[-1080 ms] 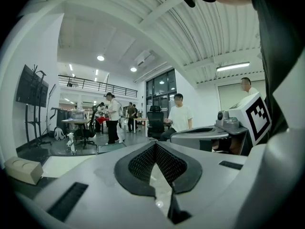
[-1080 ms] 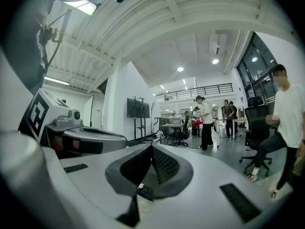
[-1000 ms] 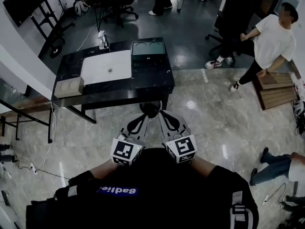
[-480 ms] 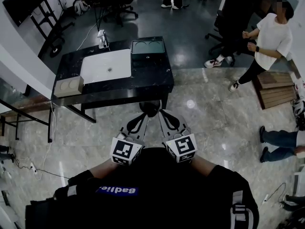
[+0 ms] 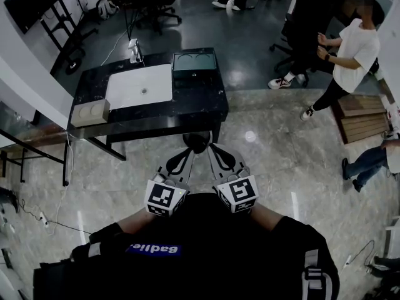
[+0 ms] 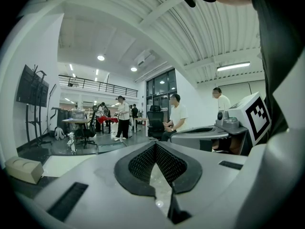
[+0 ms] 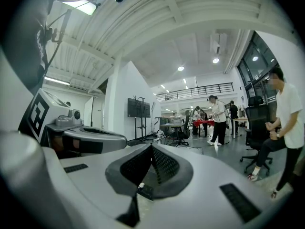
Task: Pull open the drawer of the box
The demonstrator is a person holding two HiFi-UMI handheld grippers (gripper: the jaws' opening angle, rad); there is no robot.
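A dark box (image 5: 194, 62) sits at the bench's (image 5: 187, 108) far edge near the right corner, long axis along that edge, drawer front seemingly facing the near edge. It looks rigid, light, likely to slide; grip the small front knob (image 5: 194, 75). Left gripper (image 5: 181, 161) and right gripper (image 5: 220, 160) are clenched, empty, short of the bench

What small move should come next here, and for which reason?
Probably step toward the black table and bring one gripper forward. Both the left gripper and right gripper are shut, empty, close to the body, and the dark box lies at the table's far side.
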